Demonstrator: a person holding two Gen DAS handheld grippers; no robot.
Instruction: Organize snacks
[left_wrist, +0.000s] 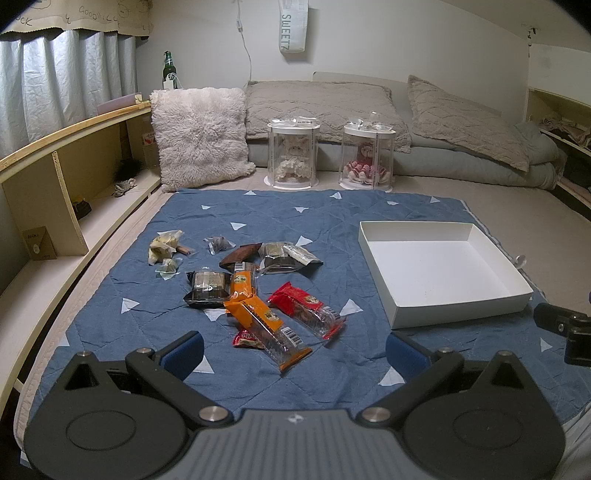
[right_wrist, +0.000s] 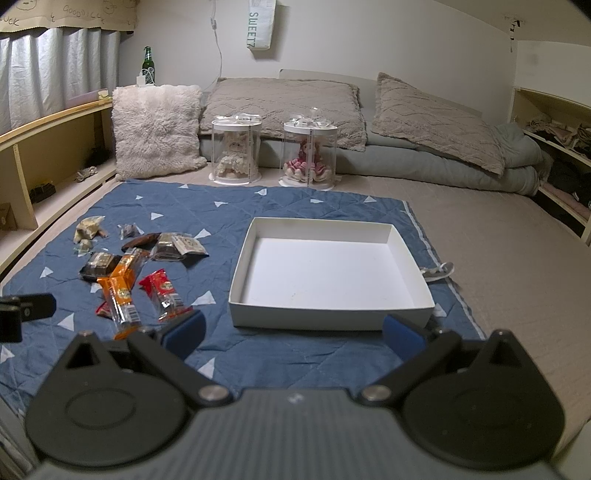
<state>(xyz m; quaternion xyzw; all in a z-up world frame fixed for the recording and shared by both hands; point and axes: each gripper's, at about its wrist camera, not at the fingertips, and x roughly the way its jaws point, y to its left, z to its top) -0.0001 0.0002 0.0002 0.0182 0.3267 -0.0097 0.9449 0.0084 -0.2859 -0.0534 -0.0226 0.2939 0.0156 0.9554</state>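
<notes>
**Both grippers hanging open over the blue mat, snacks lying loose, box holding nothing**

The left gripper (left_wrist: 294, 352) is hovering low over the near edge of the blue quilted mat (left_wrist: 332, 221), its jaws standing wide apart with nothing between the blue pads. The right gripper (right_wrist: 294, 334) is hovering likewise, jaws spread and gripping nothing, and it is facing the near wall of the white box (right_wrist: 332, 315).

The snacks are lying in a loose heap on the left half of the mat, well apart from the box. Nearest the left gripper an orange packet (left_wrist: 271, 326) is lying aslant, with a small red pouch (left_wrist: 245, 339) peeping out from beneath it. Just beside it to the right a red packet (left_wrist: 306, 306) with a clear end is resting flat. A second orange packet (left_wrist: 242, 282) is leaning against a dark wrapped bar (left_wrist: 207, 290). Farther back a brown packet (left_wrist: 240, 254) and a dark pouch (left_wrist: 286, 260) are overlapping, and at the far left some pale yellowish wrapped sweets (left_wrist: 164, 247) are sitting by a small clear grey packet (left_wrist: 218, 243).

The white box is sitting open on the right part of the mat, its floor bare. Beyond the mat two clear cylinder cases with dolls (left_wrist: 293, 155) are standing before grey pillows (left_wrist: 321, 107) and a fluffy cushion (left_wrist: 199, 136)
</notes>
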